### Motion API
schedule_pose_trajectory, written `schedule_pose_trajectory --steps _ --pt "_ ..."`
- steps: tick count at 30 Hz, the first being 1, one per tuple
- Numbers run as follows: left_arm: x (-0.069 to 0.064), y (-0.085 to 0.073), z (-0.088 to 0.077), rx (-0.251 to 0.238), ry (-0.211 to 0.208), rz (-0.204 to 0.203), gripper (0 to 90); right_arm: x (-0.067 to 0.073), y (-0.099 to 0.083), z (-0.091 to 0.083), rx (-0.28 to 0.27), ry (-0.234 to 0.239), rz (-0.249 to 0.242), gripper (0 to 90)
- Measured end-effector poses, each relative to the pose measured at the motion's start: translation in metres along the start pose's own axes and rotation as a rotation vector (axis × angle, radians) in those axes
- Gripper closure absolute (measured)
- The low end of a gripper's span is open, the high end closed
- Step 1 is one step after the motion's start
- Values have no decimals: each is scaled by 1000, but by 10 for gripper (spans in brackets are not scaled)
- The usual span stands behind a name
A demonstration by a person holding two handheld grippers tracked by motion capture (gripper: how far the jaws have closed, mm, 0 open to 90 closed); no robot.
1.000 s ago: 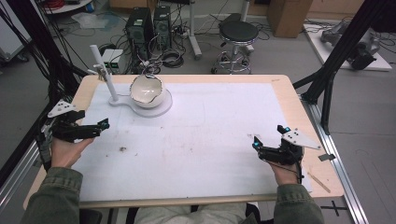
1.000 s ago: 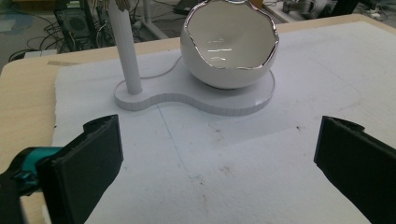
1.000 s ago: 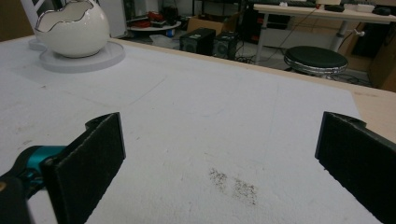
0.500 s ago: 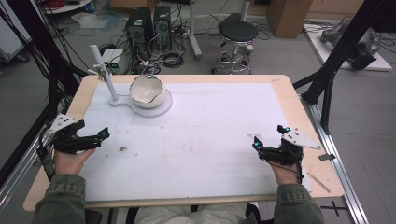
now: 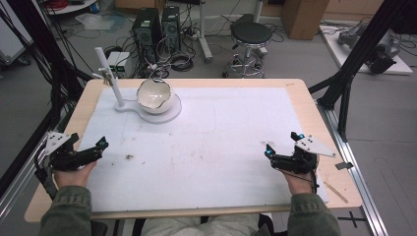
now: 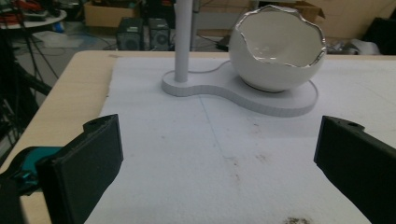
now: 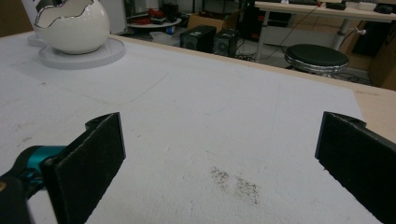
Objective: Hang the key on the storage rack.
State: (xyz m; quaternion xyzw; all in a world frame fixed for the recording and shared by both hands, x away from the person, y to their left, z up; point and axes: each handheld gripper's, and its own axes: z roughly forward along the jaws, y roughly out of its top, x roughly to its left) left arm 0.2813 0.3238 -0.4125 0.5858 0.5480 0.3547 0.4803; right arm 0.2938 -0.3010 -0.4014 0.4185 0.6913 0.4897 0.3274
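Observation:
A white cracked-egg-shaped bowl [image 5: 154, 96] sits on a flat white stand base [image 5: 169, 114] with an upright post [image 5: 110, 73], at the back left of the white mat [image 5: 221, 137]. My left gripper [image 5: 88, 142] is held at the mat's left edge, open and empty, aimed toward the bowl [image 6: 278, 51] and its base [image 6: 285, 102]. My right gripper [image 5: 281, 143] hovers near the front right, open and empty. In the left gripper view its own gripper [image 6: 223, 140] frames bare mat. The right gripper [image 7: 224, 135] faces the distant bowl [image 7: 70, 25].
The mat carries dark smudges [image 5: 129, 157] [image 7: 236, 184]. A thin wooden stick [image 5: 337, 191] lies on the table's right front corner. Black frame struts [image 5: 344, 88] stand by the right edge. A stool [image 5: 251, 34] and computer towers [image 5: 157, 27] stand beyond the table.
My left gripper has drawn back toward the person and slightly left, off the mat's edge. The right gripper and the bowl have stayed put.

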Motion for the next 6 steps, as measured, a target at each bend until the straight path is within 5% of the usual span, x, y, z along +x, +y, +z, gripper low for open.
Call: schedule_pose_trajectory --steps 6 --pt "-1 -2 1 3 -3 -4 16 0 0 1 5 -2 -10 4"
